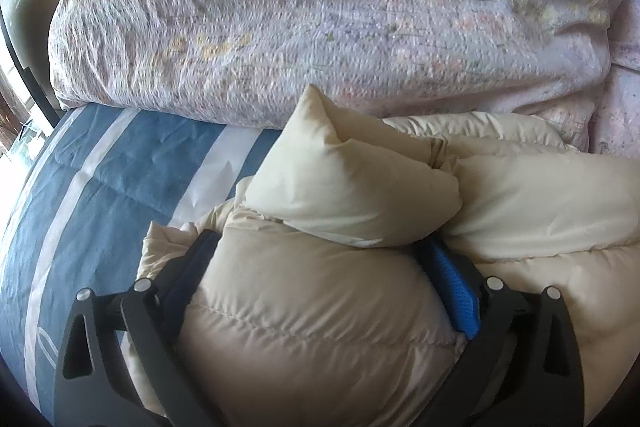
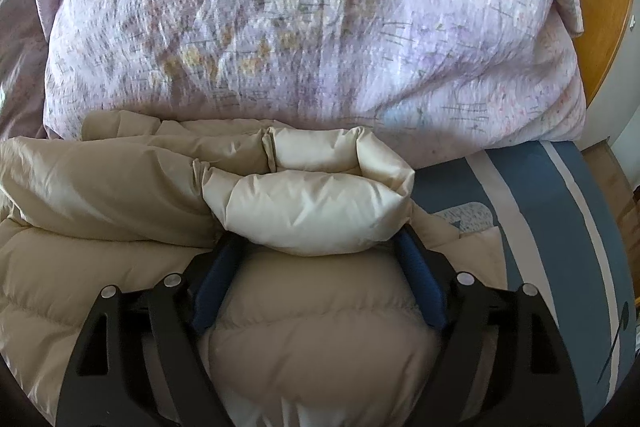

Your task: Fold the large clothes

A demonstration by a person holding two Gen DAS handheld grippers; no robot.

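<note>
My left tongs (image 1: 320, 247) and right tongs (image 2: 320, 251) gape wide around the puffy cream quilted down jacket (image 1: 304, 307), gripping nothing; its springy folded layers could slump open.

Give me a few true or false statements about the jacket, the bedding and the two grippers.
1. The puffy jacket is cream-coloured. True.
2. The jacket lies on a bare wooden floor. False: it lies on a blue-and-white striped bed cover.
3. A floral quilt lies behind the jacket. True.
4. The left gripper points at an empty spot. False: jacket padding bulges between its wide-set fingers.
5. The right gripper holds a hanger. False: only jacket is there.
</note>
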